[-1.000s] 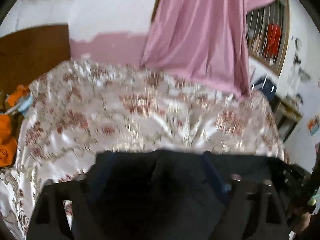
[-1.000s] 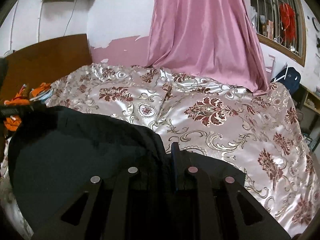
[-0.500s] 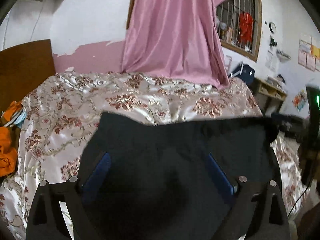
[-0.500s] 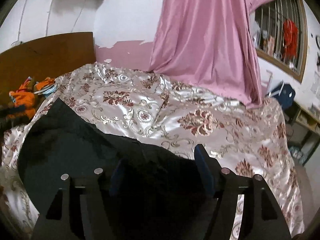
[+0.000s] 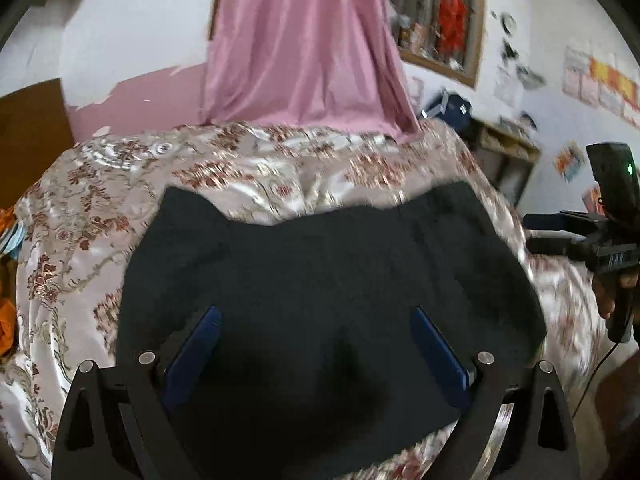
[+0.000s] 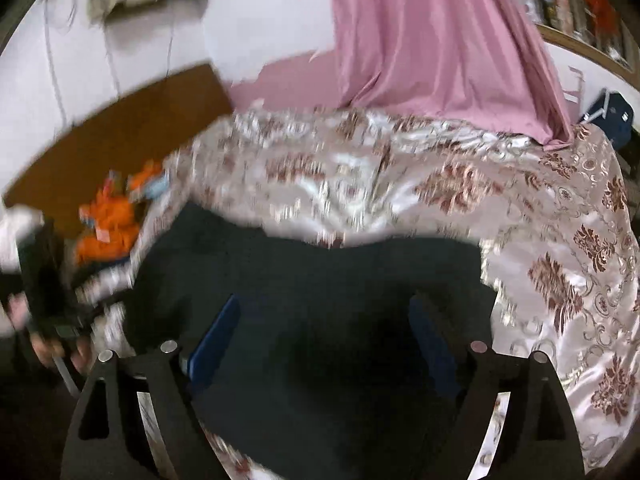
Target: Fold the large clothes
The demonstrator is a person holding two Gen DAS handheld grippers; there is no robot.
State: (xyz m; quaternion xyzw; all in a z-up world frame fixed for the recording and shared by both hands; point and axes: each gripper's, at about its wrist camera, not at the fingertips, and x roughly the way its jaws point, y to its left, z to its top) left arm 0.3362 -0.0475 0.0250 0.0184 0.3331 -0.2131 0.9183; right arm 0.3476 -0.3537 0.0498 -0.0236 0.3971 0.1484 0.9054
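- The black garment [image 5: 320, 280] lay on the flowered bedspread [image 5: 100, 208], a compact dark block at the near edge of the bed, at six o'clock in both views.
- The left gripper [image 5: 316, 316] was released, its blue pads spread wide apart over the cloth with nothing pinched between them.
- The right gripper [image 6: 324, 308] was let go too, its fingers splayed to either side of the garment [image 6: 320, 300].
- Judged from the tidy outline and both tools free, at least one fold looked done; whether another fold or a smoothing pass was left, I could not tell.
- The far edge looked uneven, with a raised corner at eleven o'clock in the left view.
- Only the left view showed the right gripper's handle and the hand [image 5: 616, 296] on it, at three o'clock, and the barred window [image 5: 440, 20] at one o'clock.
- Only the right view showed the orange clothes [image 6: 108, 224] at nine o'clock by the wooden headboard [image 6: 120, 136], and much more bare bedspread [image 6: 560, 240] at three o'clock.
- Both views caught the pink curtain [image 5: 304, 48] at twelve o'clock; both were blurred by motion.
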